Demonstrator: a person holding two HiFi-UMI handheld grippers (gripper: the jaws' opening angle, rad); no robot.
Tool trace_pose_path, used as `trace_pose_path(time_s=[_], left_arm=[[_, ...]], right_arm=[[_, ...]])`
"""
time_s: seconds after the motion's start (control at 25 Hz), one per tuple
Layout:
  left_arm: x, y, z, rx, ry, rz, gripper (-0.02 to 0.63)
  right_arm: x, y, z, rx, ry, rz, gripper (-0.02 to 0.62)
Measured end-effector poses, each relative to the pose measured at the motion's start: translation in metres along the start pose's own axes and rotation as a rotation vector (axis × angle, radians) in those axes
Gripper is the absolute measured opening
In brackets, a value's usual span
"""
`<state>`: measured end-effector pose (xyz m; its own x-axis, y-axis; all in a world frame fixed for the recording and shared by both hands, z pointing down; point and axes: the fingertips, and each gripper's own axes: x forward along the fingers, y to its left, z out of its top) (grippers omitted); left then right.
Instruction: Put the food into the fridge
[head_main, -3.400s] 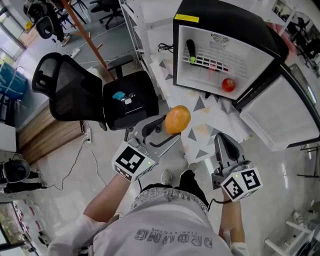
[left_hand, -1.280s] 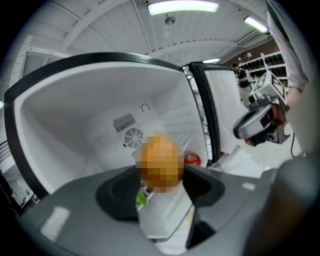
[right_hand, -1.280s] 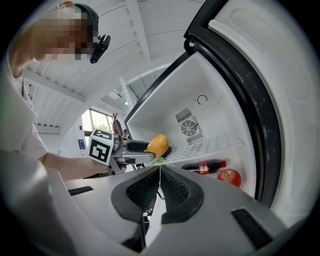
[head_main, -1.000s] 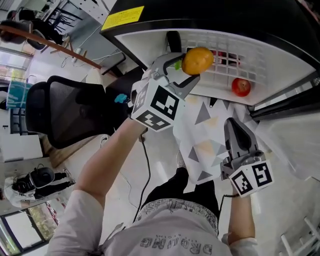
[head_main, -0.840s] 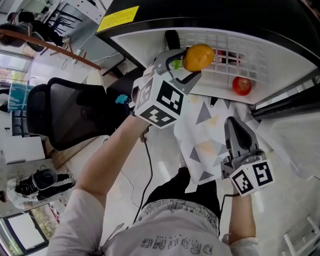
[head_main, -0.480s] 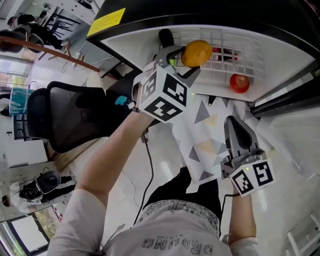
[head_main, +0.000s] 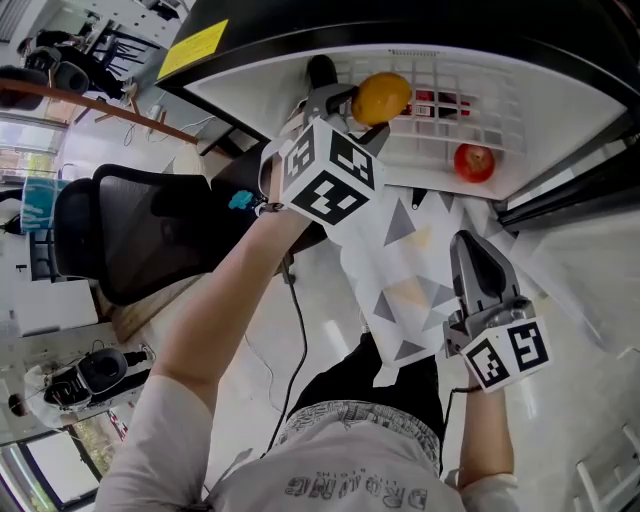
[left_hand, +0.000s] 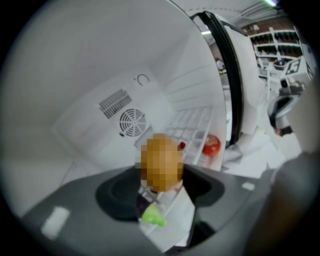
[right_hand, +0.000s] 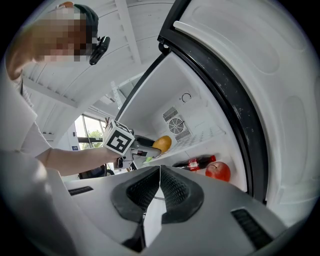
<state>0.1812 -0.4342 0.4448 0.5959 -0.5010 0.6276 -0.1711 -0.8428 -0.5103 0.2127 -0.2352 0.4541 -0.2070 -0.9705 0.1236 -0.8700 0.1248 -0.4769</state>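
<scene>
An orange (head_main: 381, 96) sits between the jaws of my left gripper (head_main: 372, 106), which is shut on it, inside the open fridge (head_main: 560, 95) above the white wire shelf (head_main: 440, 125). In the left gripper view the orange (left_hand: 161, 161) hangs in front of the fridge's back wall and its fan vent (left_hand: 132, 121). A red apple (head_main: 474, 161) lies on the fridge floor and a cola bottle (head_main: 440, 98) at the back. My right gripper (head_main: 476, 262) stays outside, below the fridge, shut and empty. From the right gripper view (right_hand: 159, 176) I see the orange (right_hand: 162, 143) and the apple (right_hand: 218, 171).
A dark long item with a green end (head_main: 322, 72) lies on the shelf left of the orange. The fridge door (head_main: 590, 230) stands open at the right. A black office chair (head_main: 130, 230) is on the left, and a triangle-patterned sheet (head_main: 400, 270) lies below the fridge.
My left gripper has carried the orange deeper into the fridge, up and to the left in the head view, and tilted further down. The right gripper has stayed in place.
</scene>
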Motion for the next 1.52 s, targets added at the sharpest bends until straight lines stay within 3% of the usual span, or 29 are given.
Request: trace_pose_path(time_s=[0.72,1.12,1.52], left_arm=[[0.009,0.006,-0.006,0.033,0.041,0.018,0.276],[0.006,-0.001,-0.003,0.04,0.033,0.015,0.321],[-0.02,-0.003,0.006,0.029,-0.004,0.03,0.324]], right_arm=[[0.006,-0.001,0.007,-0.003,0.008,0.02,0.003],[0.006,0.002,0.013,-0.012,0.006,0.024,0.003],[0.004,0.012,0.023,-0.025,-0.006,0.036,0.003]])
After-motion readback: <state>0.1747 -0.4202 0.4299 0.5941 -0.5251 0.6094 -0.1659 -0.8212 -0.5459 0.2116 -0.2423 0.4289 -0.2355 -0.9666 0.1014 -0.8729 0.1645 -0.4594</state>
